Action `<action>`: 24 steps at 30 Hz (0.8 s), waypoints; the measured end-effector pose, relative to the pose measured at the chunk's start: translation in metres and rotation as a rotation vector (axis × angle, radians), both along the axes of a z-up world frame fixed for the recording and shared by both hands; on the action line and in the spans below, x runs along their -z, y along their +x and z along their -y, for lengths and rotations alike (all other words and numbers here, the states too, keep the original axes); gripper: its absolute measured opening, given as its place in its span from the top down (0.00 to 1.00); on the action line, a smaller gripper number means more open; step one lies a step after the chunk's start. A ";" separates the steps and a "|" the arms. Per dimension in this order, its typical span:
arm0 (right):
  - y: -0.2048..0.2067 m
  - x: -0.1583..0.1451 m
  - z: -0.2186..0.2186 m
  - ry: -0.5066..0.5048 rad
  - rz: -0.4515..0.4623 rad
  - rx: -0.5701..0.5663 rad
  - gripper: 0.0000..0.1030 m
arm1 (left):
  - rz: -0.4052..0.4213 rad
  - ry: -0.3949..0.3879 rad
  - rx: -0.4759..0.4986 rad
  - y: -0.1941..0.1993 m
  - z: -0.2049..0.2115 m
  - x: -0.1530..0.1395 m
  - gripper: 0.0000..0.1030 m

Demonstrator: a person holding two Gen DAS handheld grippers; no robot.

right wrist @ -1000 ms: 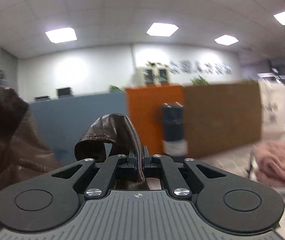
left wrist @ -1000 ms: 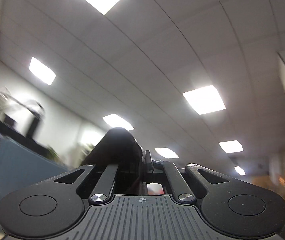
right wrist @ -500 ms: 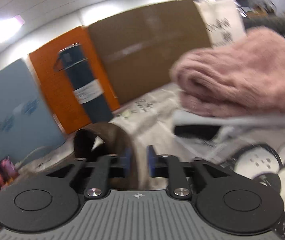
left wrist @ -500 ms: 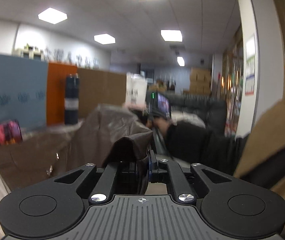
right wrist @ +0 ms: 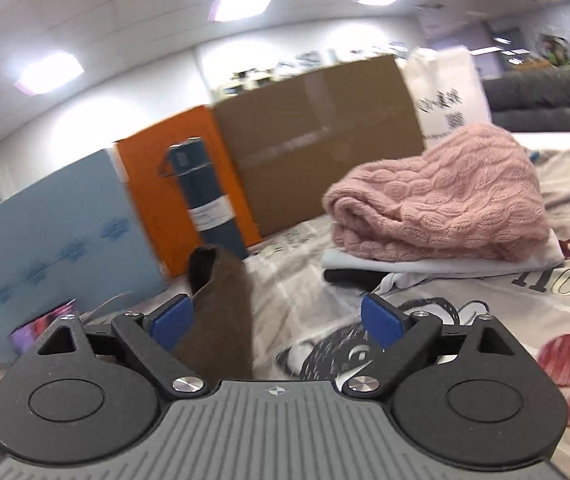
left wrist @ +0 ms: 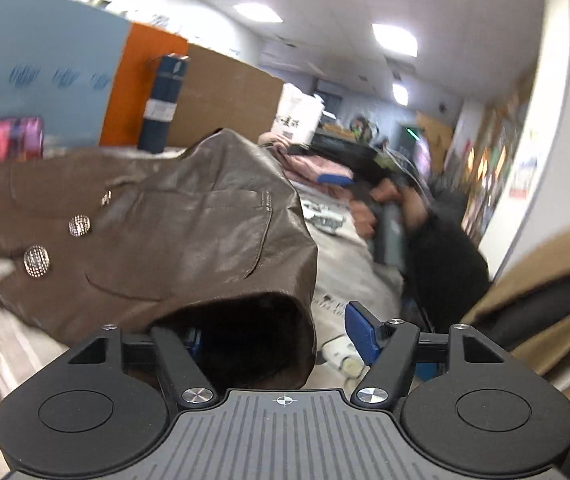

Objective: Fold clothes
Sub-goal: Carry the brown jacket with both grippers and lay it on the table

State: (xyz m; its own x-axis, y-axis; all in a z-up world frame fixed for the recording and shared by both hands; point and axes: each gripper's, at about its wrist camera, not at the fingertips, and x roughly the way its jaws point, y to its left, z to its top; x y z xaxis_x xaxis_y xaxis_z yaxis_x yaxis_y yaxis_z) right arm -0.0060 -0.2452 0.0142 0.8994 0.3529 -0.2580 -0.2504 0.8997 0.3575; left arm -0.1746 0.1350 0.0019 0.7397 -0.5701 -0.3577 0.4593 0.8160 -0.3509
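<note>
Brown leather jacket (left wrist: 157,232) lying across the printed cloth (left wrist: 349,264) at left, two metal buttons (left wrist: 37,261) facing up, cuff gaping just ahead of the left gripper (left wrist: 277,336). Jaws having just been opening, now spread, cuff edge lying loose between them. Writing on the blue cylinder's label (right wrist: 211,213) and the white bag (right wrist: 443,108) staying too blurred for reading. Farther right, right gripper (right wrist: 277,320) pointing slightly downward, likewise spread after opening, brown sleeve end (right wrist: 221,312) leaning on its left pad. Pink knitted sweater (right wrist: 441,204) sitting folded at far right.
</note>
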 end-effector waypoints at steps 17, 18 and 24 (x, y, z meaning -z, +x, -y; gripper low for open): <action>-0.078 0.016 -0.041 -0.124 -0.042 -0.484 0.02 | 0.030 -0.178 -0.186 0.011 -0.011 0.007 0.32; -0.078 0.017 -0.047 -0.168 -0.041 -0.452 0.02 | 0.033 -0.175 -0.189 0.011 -0.010 0.007 0.32; -0.077 0.017 -0.060 -0.255 -0.031 -0.286 0.03 | 0.032 -0.169 -0.194 0.013 -0.010 0.007 0.32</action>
State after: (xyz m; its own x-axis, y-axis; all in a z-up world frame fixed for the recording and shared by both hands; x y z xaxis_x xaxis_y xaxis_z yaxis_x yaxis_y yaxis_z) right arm -0.0833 -0.1849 -0.0030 0.7642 0.5092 -0.3958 -0.4967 0.8562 0.1424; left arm -0.1612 0.1451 -0.0053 0.8505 -0.4658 -0.2444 0.3126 0.8212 -0.4775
